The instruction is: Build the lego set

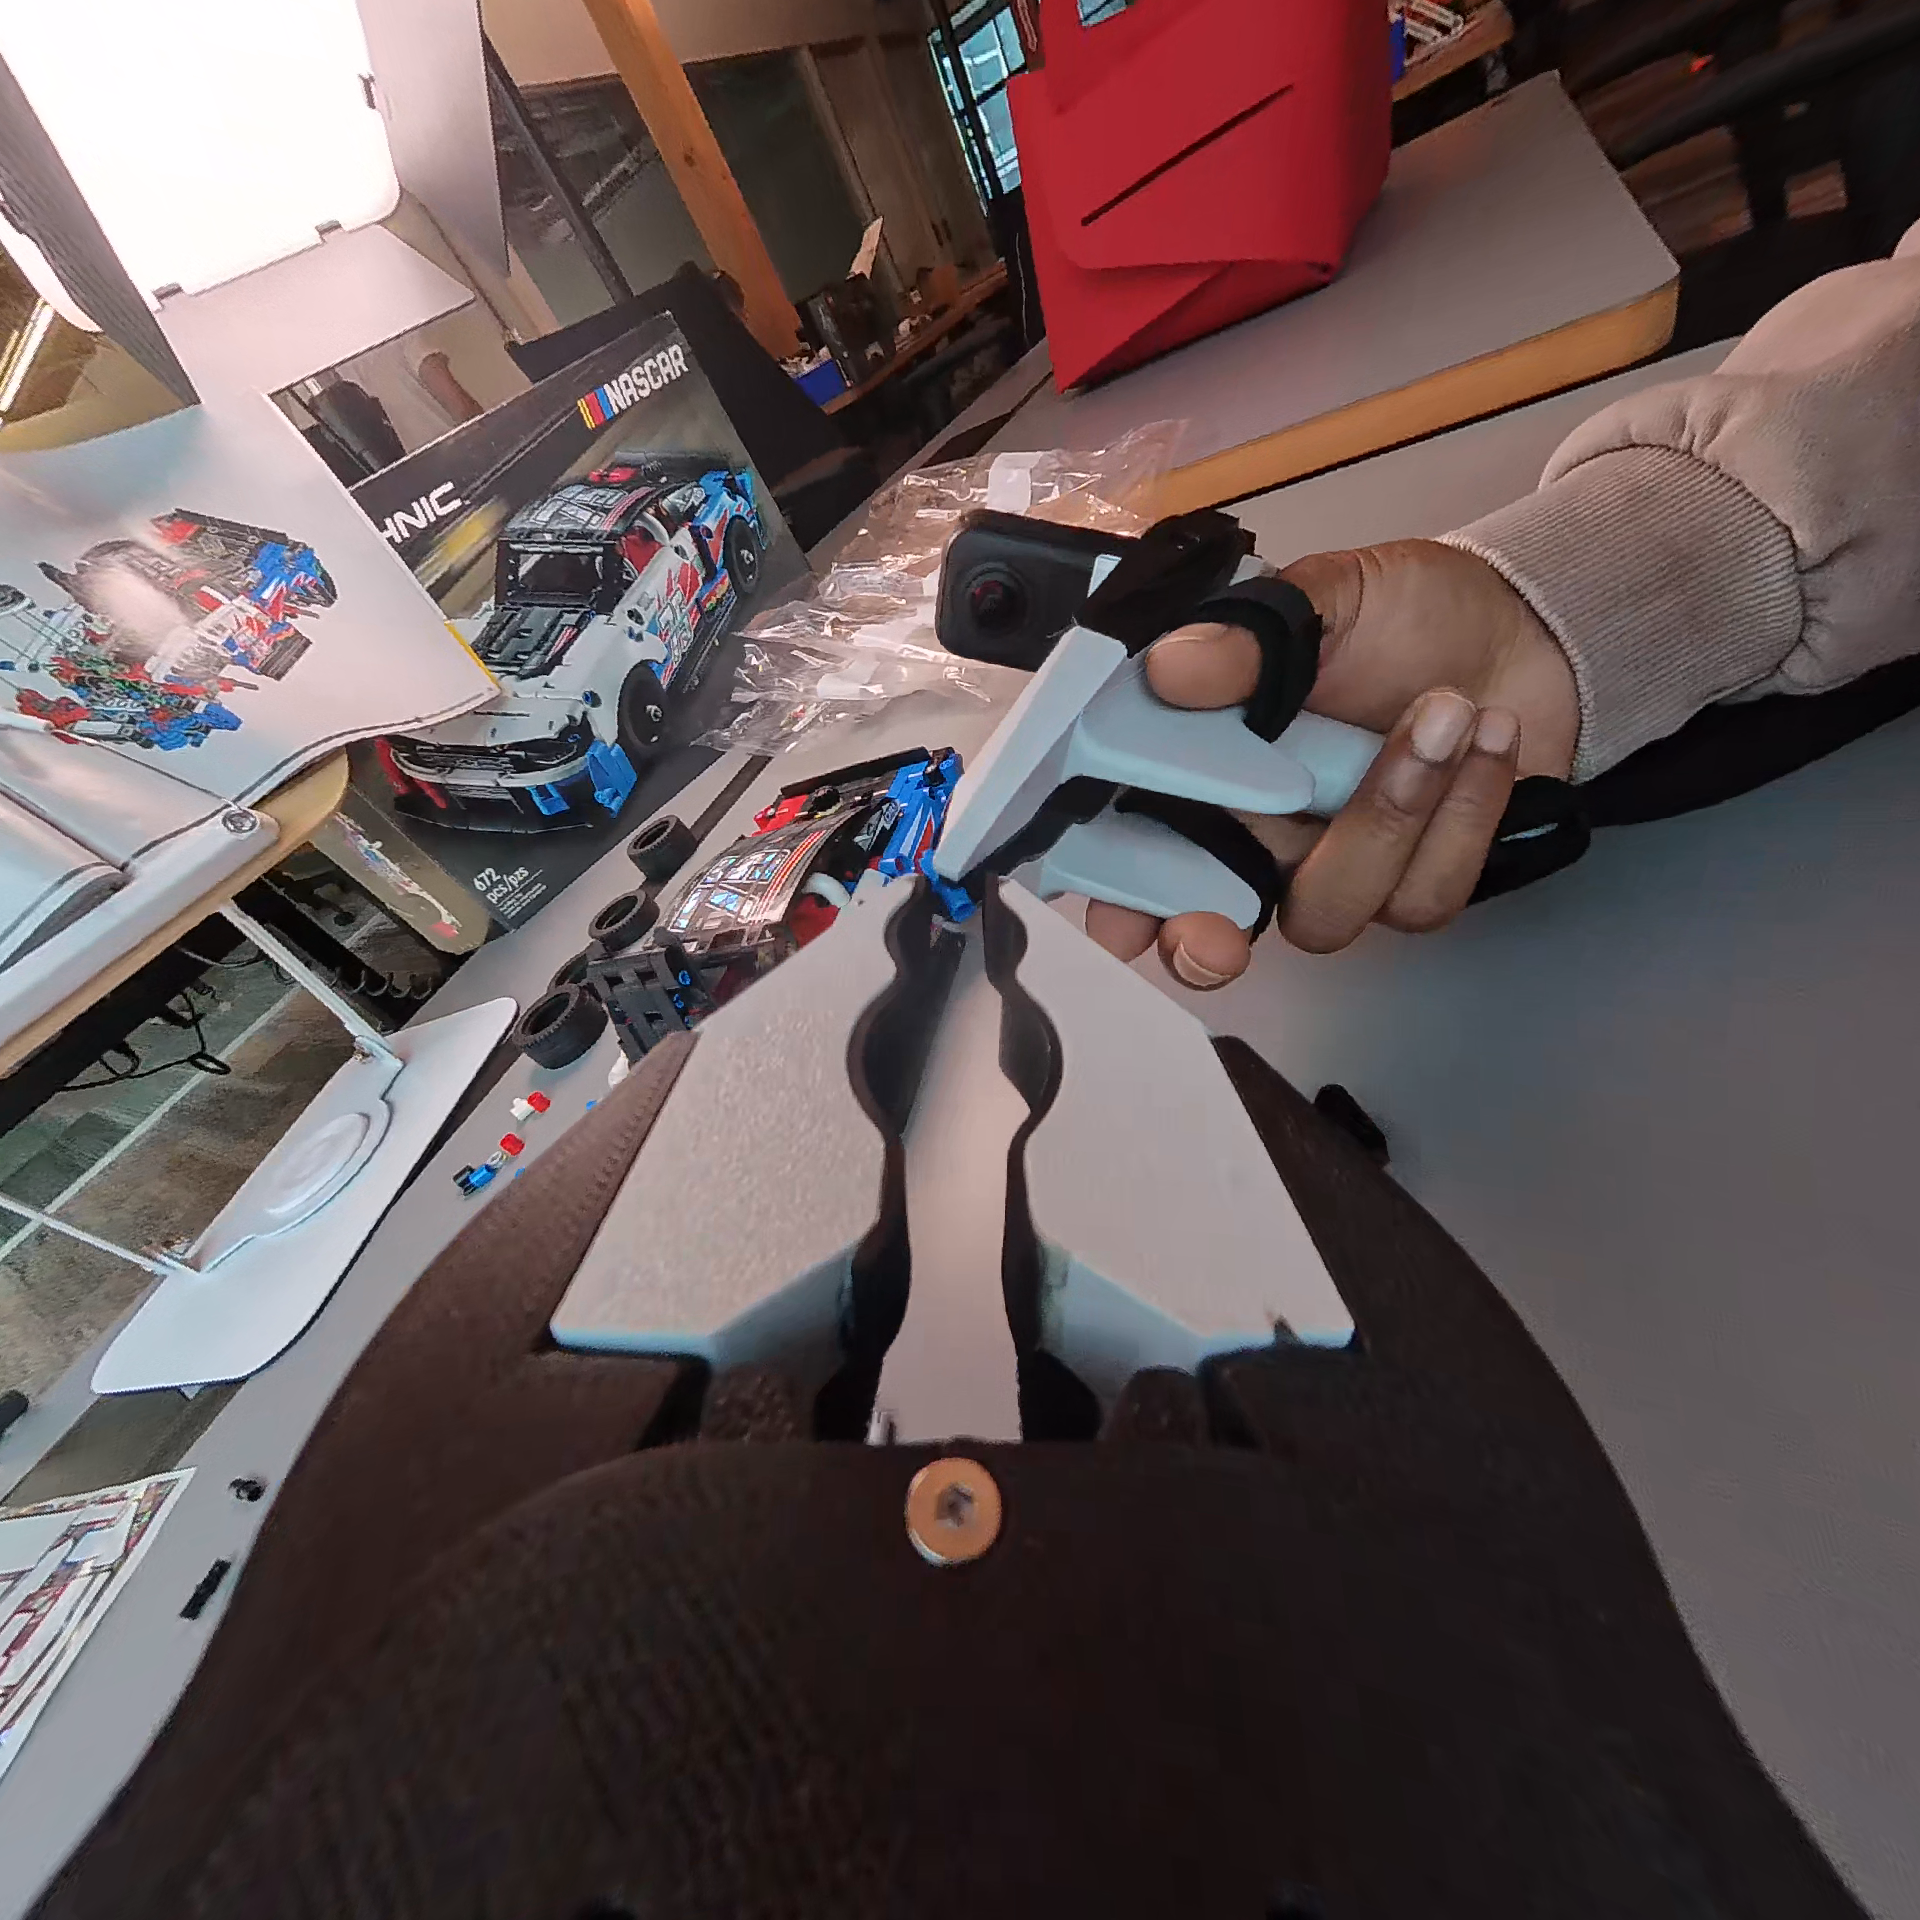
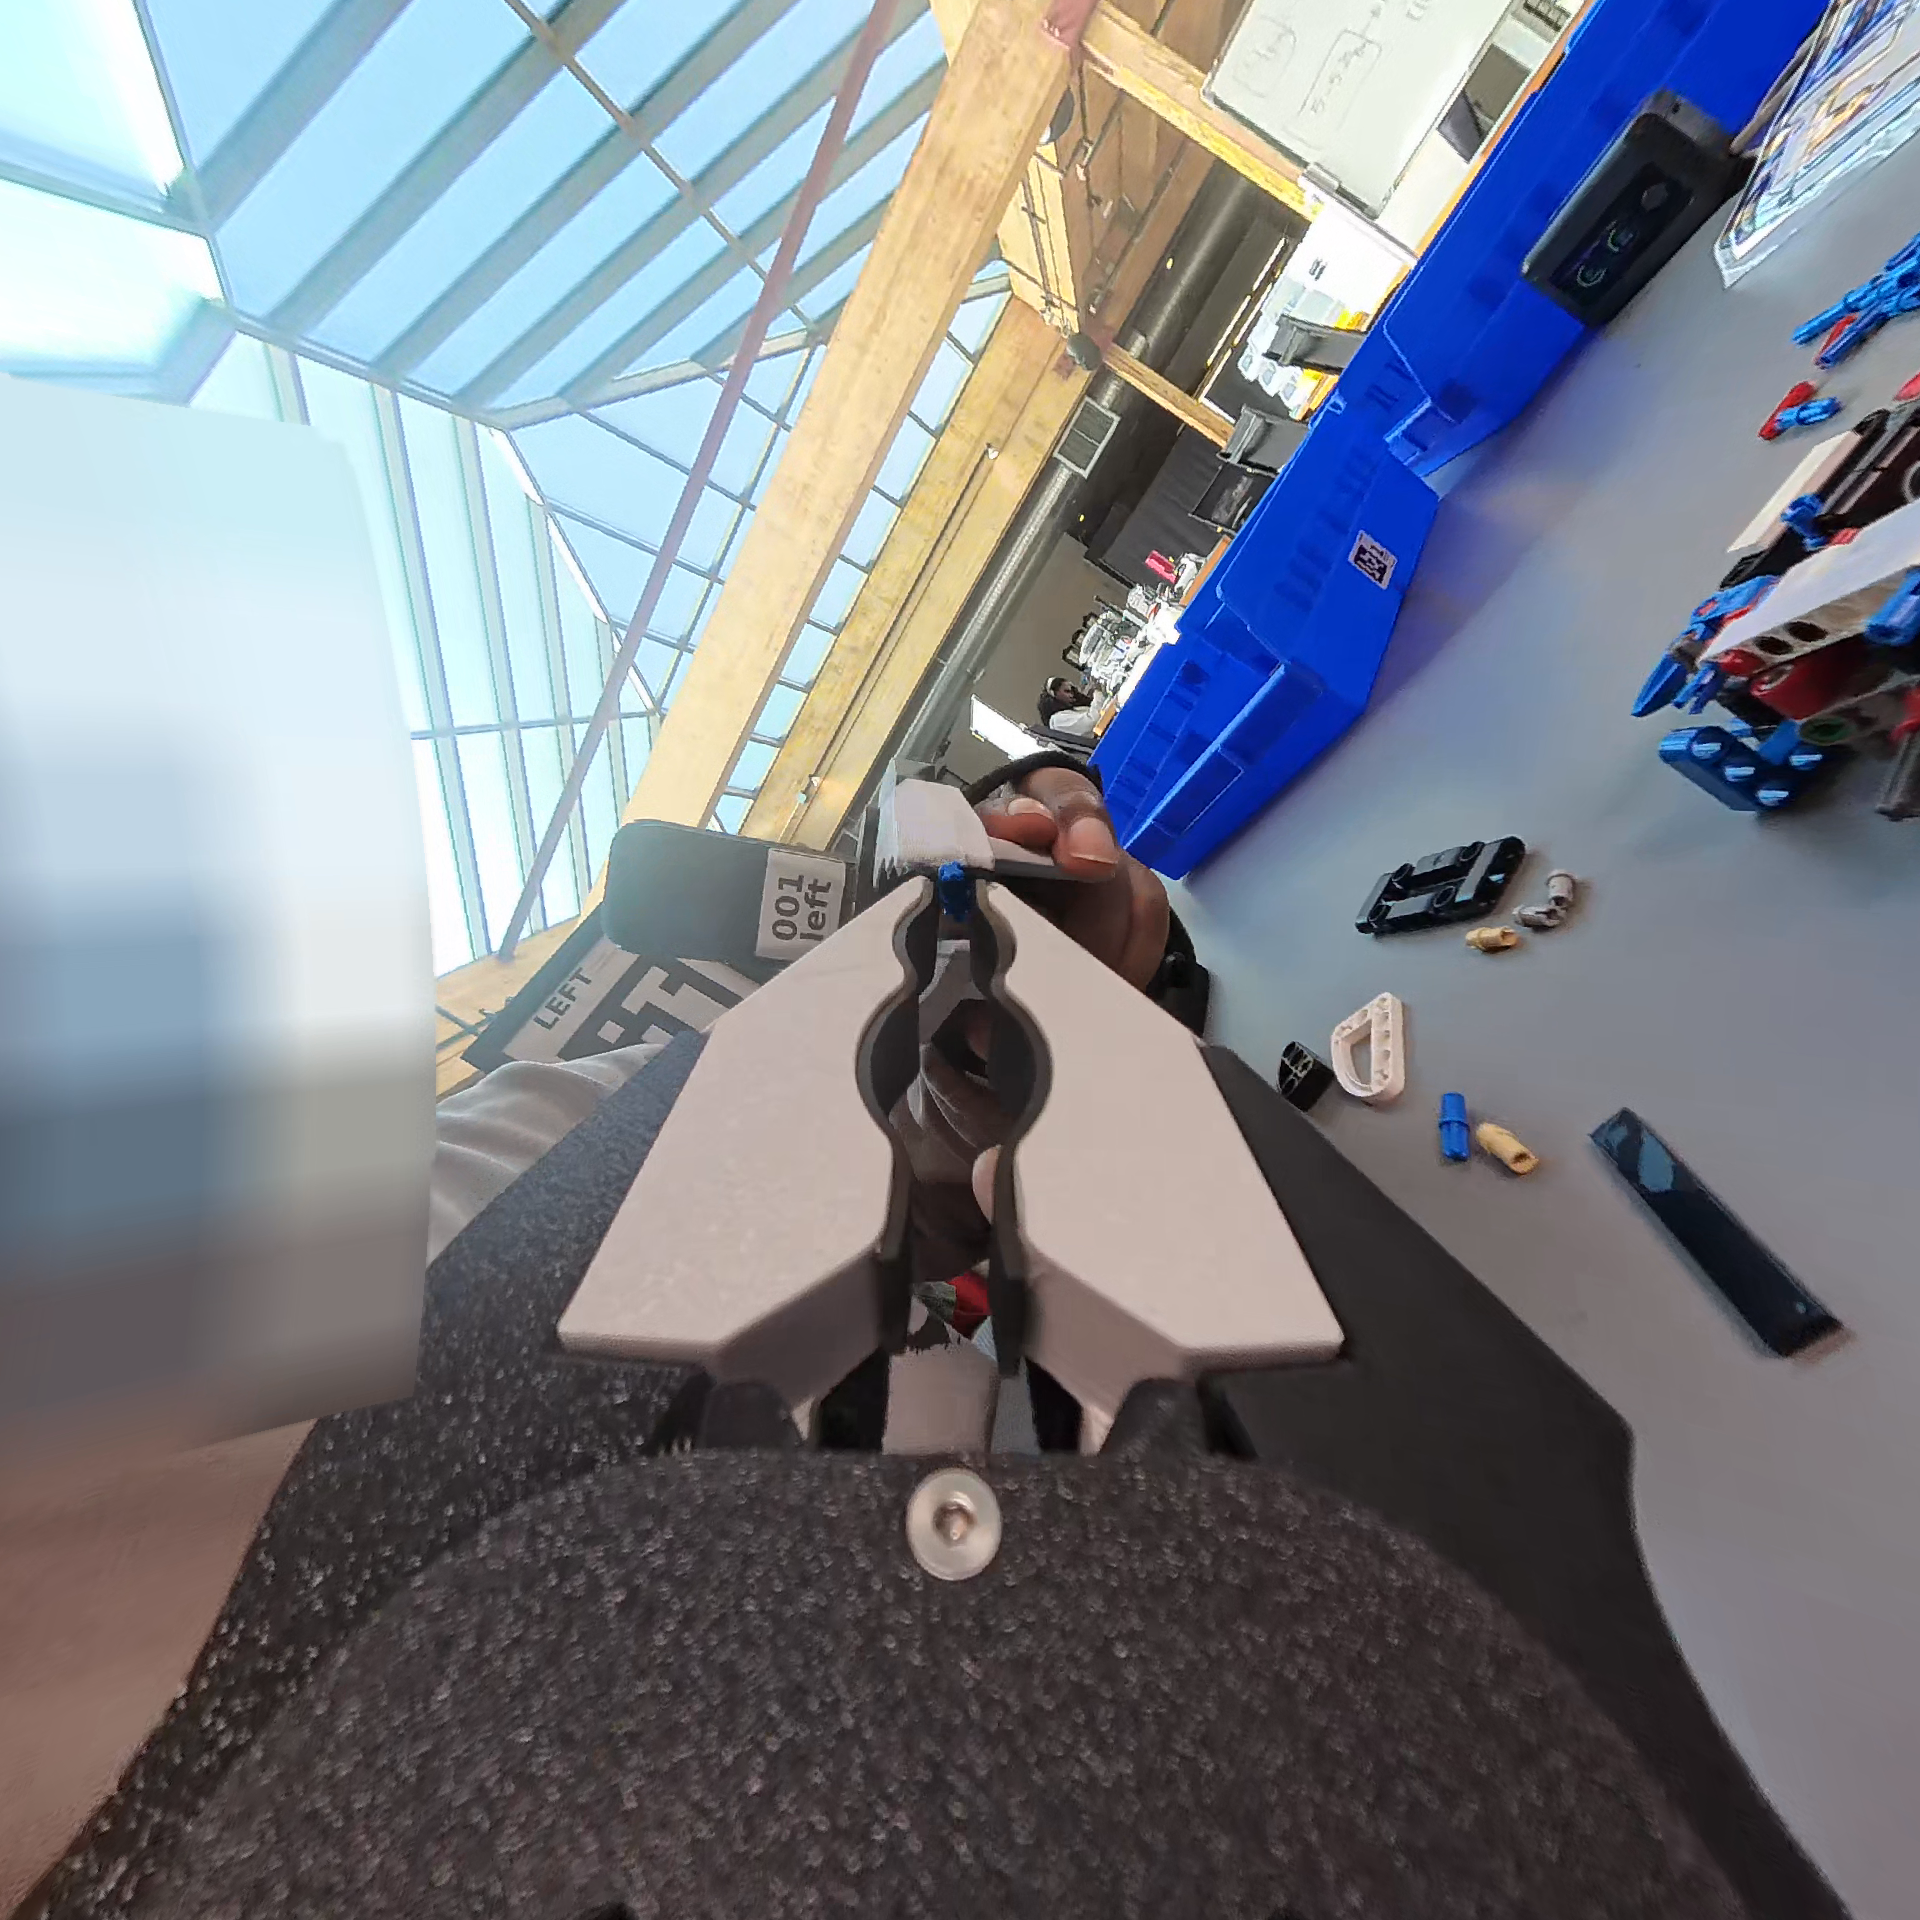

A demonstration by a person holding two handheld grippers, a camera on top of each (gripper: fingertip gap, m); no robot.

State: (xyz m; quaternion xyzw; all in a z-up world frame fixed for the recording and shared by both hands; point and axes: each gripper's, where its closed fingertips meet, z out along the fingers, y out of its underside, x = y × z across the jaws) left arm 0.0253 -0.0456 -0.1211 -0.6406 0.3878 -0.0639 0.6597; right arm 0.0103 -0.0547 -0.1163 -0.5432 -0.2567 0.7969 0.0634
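Note:
My right gripper (image 2: pixel 951 891) is shut on a small blue pin (image 2: pixel 952 900), held in the air. In the left wrist view it (image 1: pixel 971 876) comes in from the right in a person's hand. My left gripper (image 1: pixel 951 916) meets it tip to tip, its jaws nearly shut on a small white part (image 1: pixel 945 925) that is mostly hidden. The blue pin (image 1: pixel 951 894) sits right at that part. The half-built car (image 1: pixel 790 873) lies on the grey table (image 1: pixel 1558 1143) just beyond both tips. Its other section (image 2: pixel 1818 644) shows at the right edge.
Black tyres (image 1: pixel 623 914) and small loose pins (image 1: pixel 520 1122) lie left of the car. Behind are the set box (image 1: pixel 582 582), an instruction booklet on a stand (image 1: pixel 156 613), plastic bags (image 1: pixel 935 582) and a red bag (image 1: pixel 1195 156). Blue bins (image 2: pixel 1299 623), a black beam (image 2: pixel 1439 883), a white frame piece (image 2: pixel 1371 1044) and a dark long plate (image 2: pixel 1714 1231) lie on the table. Only a small space, under 4 cm, lies between the two pairs of fingers.

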